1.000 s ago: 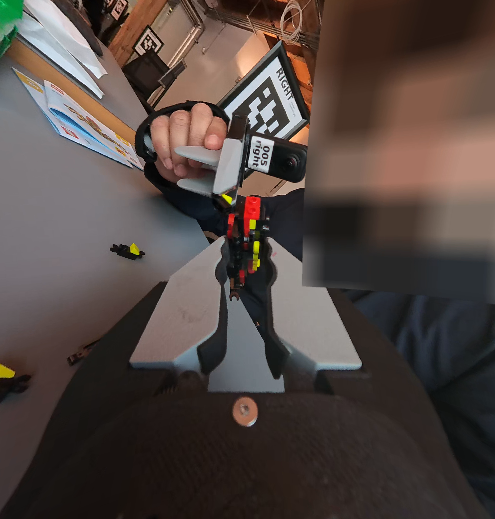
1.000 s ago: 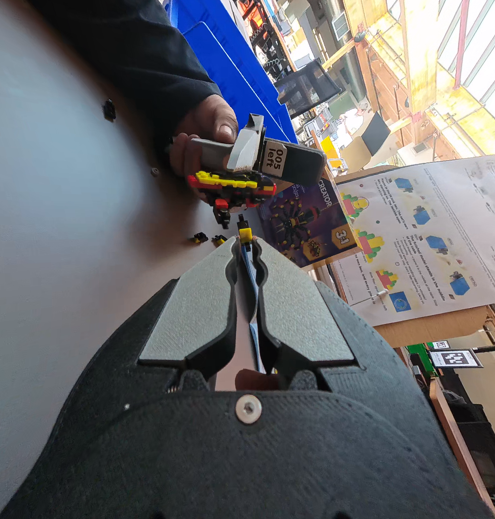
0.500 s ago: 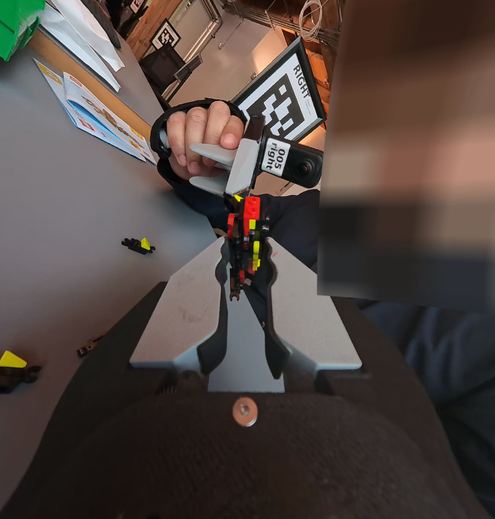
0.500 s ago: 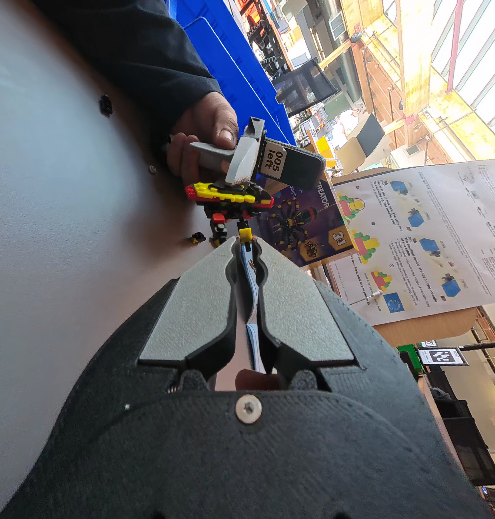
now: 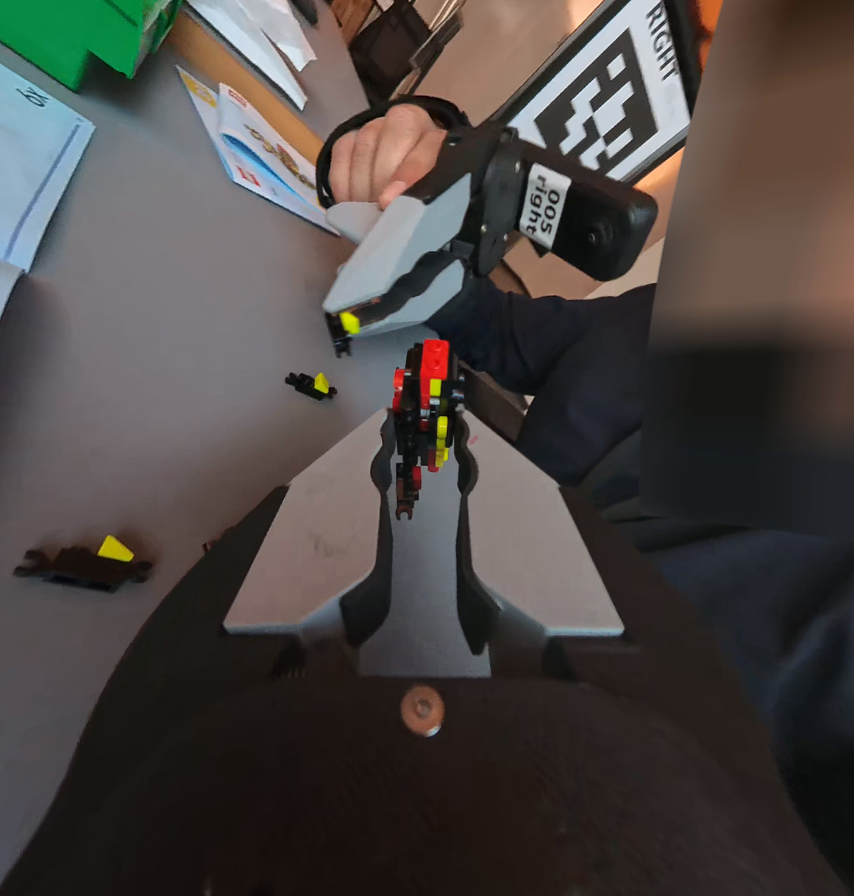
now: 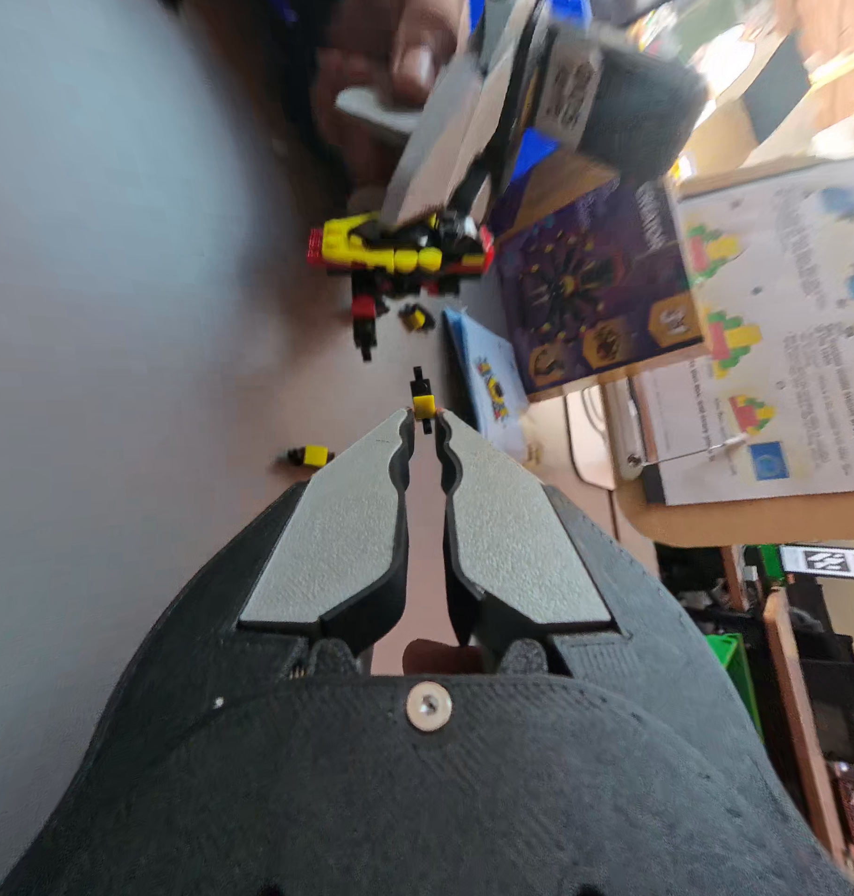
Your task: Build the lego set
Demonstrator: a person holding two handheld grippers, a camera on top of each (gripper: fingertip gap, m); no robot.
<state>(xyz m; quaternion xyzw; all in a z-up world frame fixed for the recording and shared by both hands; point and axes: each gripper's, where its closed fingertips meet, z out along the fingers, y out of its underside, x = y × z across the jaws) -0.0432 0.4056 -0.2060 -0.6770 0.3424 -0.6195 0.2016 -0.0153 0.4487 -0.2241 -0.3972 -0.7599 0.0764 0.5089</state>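
Observation:
My left gripper (image 5: 424, 423) is shut on the partly built lego model (image 5: 427, 388), a red, black and yellow stack standing up between its fingers. My right gripper (image 6: 424, 413) is shut on a small black-and-yellow piece (image 6: 423, 405). In the left wrist view the right gripper (image 5: 349, 324) sits up and left of the model, apart from it, with the yellow piece (image 5: 350, 322) at its tip. In the right wrist view the model (image 6: 395, 252) hangs blurred under the left gripper (image 6: 439, 203), beyond my piece.
Loose black pieces with yellow wedges lie on the grey table (image 5: 173, 315): one mid-table (image 5: 313, 385), one nearer left (image 5: 83, 565). An instruction booklet (image 5: 265, 150), white sheets (image 5: 22, 165) and a green box (image 5: 71, 34) lie farther back. A purple lego box (image 6: 594, 291) stands to the right.
The right gripper with its small piece has drawn away from the model's top, to the left in the left wrist view. Both views have swung and now show more of the table.

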